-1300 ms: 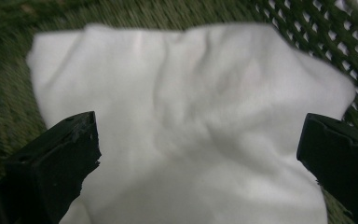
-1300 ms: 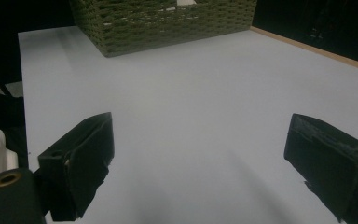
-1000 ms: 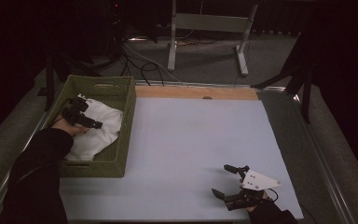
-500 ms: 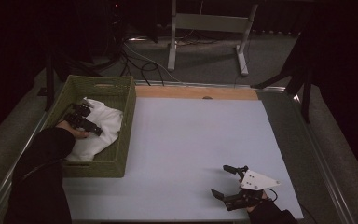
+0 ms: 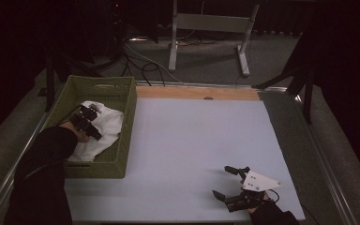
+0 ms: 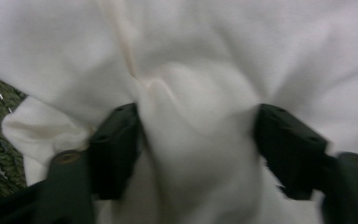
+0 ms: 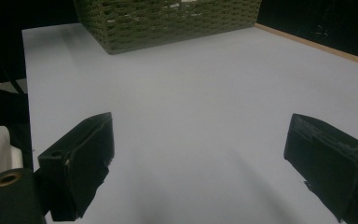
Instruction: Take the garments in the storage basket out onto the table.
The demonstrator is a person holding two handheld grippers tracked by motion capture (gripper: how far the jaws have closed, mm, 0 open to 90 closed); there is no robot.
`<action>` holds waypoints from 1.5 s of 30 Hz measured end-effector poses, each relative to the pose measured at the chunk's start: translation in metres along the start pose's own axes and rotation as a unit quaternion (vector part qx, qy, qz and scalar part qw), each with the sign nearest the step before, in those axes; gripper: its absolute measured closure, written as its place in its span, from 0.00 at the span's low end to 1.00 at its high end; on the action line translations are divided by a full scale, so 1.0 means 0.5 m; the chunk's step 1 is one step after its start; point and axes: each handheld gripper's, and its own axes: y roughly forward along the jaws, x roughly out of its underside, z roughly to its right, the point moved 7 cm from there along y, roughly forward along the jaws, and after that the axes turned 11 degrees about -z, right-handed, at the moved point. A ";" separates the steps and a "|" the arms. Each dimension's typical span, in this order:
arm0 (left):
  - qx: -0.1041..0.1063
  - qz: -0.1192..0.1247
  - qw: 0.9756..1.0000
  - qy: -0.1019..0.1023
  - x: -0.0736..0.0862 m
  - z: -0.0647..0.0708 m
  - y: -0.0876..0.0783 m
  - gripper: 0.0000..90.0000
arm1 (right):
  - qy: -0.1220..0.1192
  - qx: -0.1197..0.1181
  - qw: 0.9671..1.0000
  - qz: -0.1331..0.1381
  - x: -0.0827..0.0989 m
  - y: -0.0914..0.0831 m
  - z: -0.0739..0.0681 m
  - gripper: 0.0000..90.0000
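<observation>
A white cloth [image 5: 107, 127] lies crumpled in a green woven basket [image 5: 127, 123] at the table's left. My left gripper [image 5: 88, 123] is down inside the basket, on top of the cloth. In the left gripper view its black jaws stand apart, pressed into the cloth [image 6: 191, 56], and a fold bulges up between them at the left gripper [image 6: 198, 140]. My right gripper [image 5: 221, 181] rests low over the white table [image 5: 197, 136] near the front right. It is open with nothing between its fingers, as the right gripper [image 7: 198, 154] shows against the bare table [image 7: 191, 84].
The basket's woven wall [image 7: 168, 18] stands far ahead of the right gripper. A wooden strip [image 5: 197, 93] runs along the table's back edge. A metal stand [image 5: 206, 28] and cables [image 5: 140, 63] sit on the floor behind. A dark sleeve [image 5: 47, 168] reaches into the basket.
My left gripper has slid a little toward the near side of the basket and sunk onto the cloth. The right gripper has stayed still.
</observation>
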 end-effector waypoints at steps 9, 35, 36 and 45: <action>-0.002 0.020 1.000 0.001 0.002 -0.006 -0.023 0.94 | 0.002 0.001 1.000 -0.002 0.001 -0.001 0.002 0.09; -0.018 0.250 0.966 -0.059 0.054 -0.051 -0.183 0.96 | 0.004 0.005 1.000 0.002 -0.001 -0.003 0.004 0.09; -0.015 0.260 0.963 -0.068 0.057 -0.054 -0.190 0.96 | 0.004 0.005 1.000 0.001 -0.001 -0.003 0.004 0.09; 0.004 0.330 0.942 -0.067 0.083 -0.057 -0.227 0.96 | 0.005 0.005 1.000 0.002 0.000 -0.004 0.006 0.09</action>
